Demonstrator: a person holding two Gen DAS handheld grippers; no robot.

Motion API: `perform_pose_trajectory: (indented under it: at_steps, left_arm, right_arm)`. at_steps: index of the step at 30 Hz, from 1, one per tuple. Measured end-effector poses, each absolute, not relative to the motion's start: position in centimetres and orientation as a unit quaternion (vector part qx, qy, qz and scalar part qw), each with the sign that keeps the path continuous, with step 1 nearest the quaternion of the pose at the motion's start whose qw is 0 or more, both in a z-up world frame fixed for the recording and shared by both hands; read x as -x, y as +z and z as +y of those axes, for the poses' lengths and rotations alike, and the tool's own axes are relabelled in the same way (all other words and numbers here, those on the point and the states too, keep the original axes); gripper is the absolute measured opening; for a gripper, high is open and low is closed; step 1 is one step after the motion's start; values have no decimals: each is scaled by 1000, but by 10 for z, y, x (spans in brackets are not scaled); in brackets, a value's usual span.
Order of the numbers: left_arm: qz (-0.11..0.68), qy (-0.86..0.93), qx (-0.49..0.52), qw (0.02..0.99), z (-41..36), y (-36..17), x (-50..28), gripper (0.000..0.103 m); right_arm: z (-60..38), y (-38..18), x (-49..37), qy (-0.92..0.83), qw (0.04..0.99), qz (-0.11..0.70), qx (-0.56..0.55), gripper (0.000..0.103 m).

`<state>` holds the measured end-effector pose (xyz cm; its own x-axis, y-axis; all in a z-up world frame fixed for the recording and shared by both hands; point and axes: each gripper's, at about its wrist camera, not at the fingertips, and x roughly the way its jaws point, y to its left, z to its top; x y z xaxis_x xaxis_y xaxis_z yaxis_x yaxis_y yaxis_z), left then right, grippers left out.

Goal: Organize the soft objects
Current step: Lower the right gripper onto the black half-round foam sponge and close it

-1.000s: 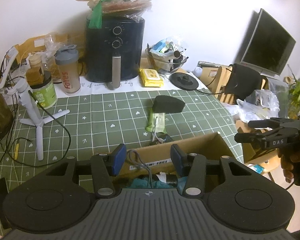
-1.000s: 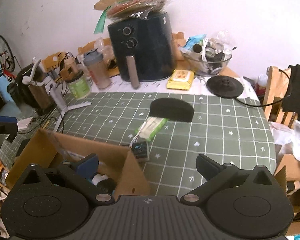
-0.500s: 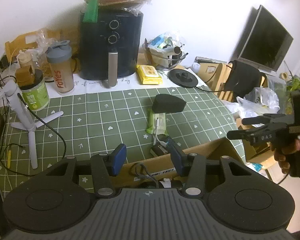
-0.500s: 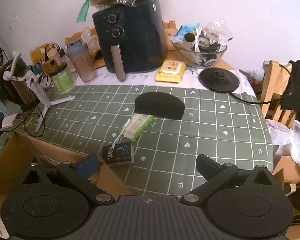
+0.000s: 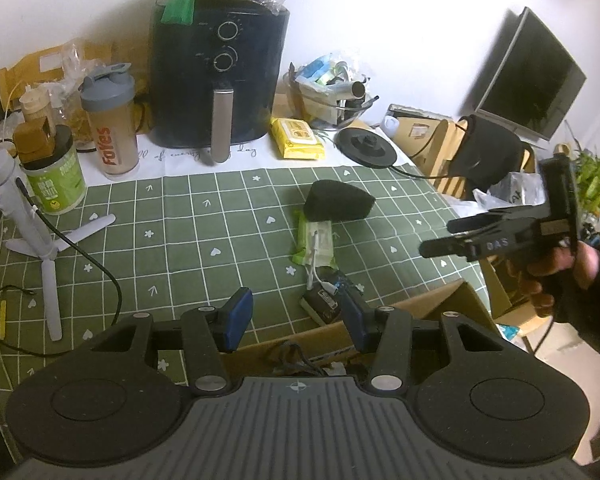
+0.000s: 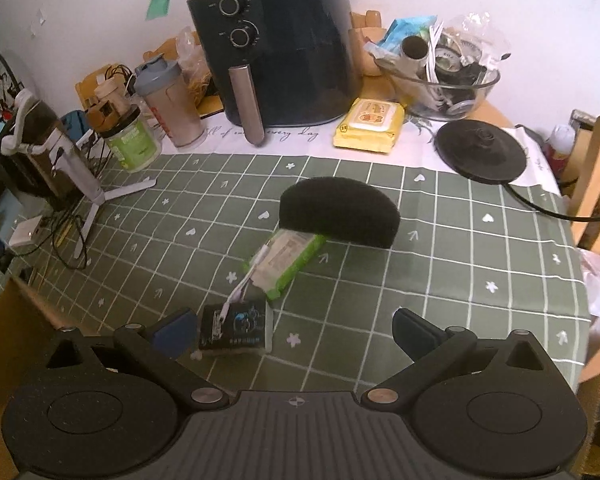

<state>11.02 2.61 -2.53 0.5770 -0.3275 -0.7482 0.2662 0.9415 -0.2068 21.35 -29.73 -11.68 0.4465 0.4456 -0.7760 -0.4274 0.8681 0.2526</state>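
The black foam piece [image 6: 339, 212] is the landmark here; it lies near the middle of the desk [image 6: 480, 264], on the green checked cloth. It is a half-round, matte black block with a curved top edge and one flat cut face. In the right wrist view its long axis goes from left to right, a little lower on the right, and the flat face looks toward the camera.

Far to the left of the foam stands a white tripod [image 6: 96, 200], and behind it a green jar [image 6: 134, 142] and a shaker bottle [image 6: 172, 106]. Behind the foam, a little to the left, is the dark air fryer [image 6: 276, 44].

In front of the foam, with one end under its left part, lies a green wipes pack [image 6: 286, 260]. It is flat and soft, with a pale label, and its long axis runs diagonally from the foam down to the left. A white cable [image 6: 240, 292] goes from it to a small dark packet [image 6: 236, 330] further forward.

The left gripper [image 5: 296, 320] hangs over the edge of a cardboard box [image 5: 432, 308], in front of the foam; its blue pads are apart with nothing between them. The right gripper [image 6: 296, 330] has its fingers wide apart and empty; the dark packet is just beside its left finger.

Behind the foam to the right are a yellow wipes pack [image 6: 370, 124], a glass bowl [image 6: 436, 84] and a black round base [image 6: 482, 152]
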Motion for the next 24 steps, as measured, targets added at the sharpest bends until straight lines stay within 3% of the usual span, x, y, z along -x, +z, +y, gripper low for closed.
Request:
perform_pose_trajectory:
  at_steps: [24]
  left_arm:
    - [431, -108, 77, 893, 78, -26, -114, 48]
  right_arm:
    - [-248, -191, -335, 225, 863, 437, 118, 103]
